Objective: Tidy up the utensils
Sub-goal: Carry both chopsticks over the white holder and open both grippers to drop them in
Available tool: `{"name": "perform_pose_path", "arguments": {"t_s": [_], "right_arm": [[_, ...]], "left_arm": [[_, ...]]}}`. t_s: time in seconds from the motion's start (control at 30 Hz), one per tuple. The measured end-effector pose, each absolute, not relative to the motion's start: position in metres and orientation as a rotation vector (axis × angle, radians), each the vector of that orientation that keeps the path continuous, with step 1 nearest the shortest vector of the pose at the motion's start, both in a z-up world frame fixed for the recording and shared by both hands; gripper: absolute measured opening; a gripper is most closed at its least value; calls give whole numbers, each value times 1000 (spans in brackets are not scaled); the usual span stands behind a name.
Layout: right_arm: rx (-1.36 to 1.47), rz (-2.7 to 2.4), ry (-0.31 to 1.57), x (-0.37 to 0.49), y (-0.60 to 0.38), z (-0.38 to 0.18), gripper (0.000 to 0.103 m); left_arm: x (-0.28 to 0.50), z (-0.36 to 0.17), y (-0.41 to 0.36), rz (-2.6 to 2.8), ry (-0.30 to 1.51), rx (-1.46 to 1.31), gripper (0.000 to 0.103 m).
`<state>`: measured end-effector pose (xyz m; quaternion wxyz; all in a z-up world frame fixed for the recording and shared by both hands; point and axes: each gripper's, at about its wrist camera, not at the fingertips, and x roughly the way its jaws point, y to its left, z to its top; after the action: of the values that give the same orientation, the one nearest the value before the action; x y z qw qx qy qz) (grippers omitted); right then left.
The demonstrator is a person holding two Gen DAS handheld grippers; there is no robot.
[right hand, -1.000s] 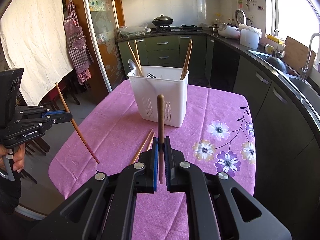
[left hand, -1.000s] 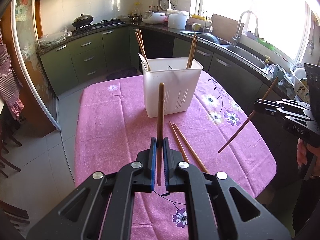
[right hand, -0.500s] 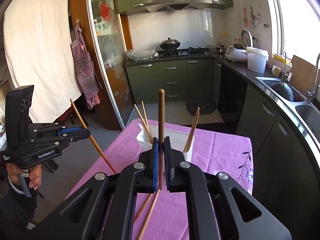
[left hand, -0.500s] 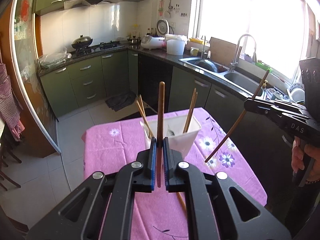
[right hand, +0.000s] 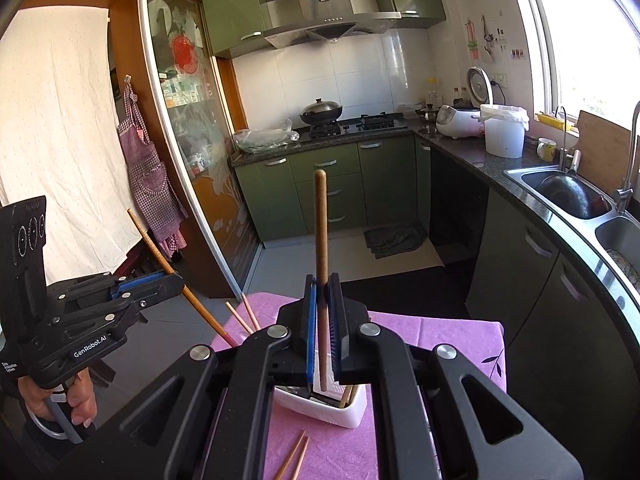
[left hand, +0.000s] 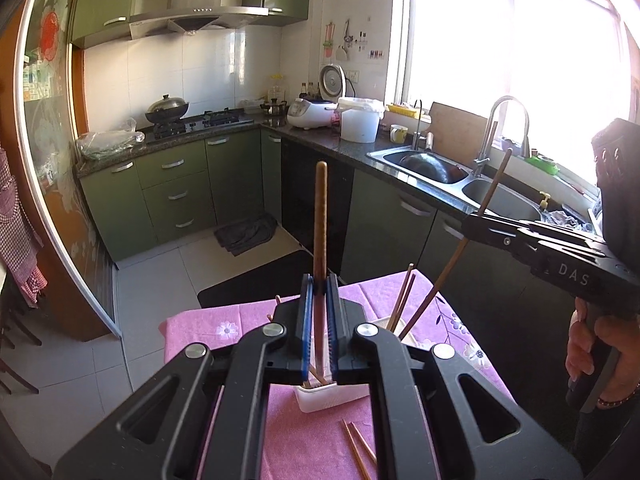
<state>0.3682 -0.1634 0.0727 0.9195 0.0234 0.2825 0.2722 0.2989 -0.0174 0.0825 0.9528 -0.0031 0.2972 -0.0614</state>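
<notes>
Both grippers have risen since a second ago, so the white holder [left hand: 320, 398], then full in each view, now peeks out low behind the fingers. In the left wrist view the left gripper [left hand: 320, 316] is clamped on a brown chopstick [left hand: 320, 216] standing upright. To the right, the right gripper [left hand: 470, 222] pinches its own chopstick [left hand: 452, 264], slanted with its lower tip at the holder's rim. In the right wrist view that chopstick [right hand: 321, 240] stands upright above the holder [right hand: 344, 412]. Two loose chopsticks [left hand: 358, 454] lie on the pink tablecloth [left hand: 304, 436] near its front edge.
</notes>
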Motion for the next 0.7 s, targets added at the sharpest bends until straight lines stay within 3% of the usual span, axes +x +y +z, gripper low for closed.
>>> {"name": "perform_pose_path", "arguments": {"t_s": [0.43, 0.53, 0.6, 0.7], "right_arm": [[-4, 540, 717, 389, -145, -4, 8], [-10, 540, 683, 374, -148, 7, 8], [-17, 541, 656, 361, -151, 17, 8], [-24, 553, 621, 334, -157, 31, 8]], "left_arm": [[318, 16, -13, -100, 744, 8, 7], [309, 20, -10, -81, 723, 9, 14], [299, 25, -10, -65, 698, 17, 26], [279, 31, -11, -57, 674, 21, 26]]}}
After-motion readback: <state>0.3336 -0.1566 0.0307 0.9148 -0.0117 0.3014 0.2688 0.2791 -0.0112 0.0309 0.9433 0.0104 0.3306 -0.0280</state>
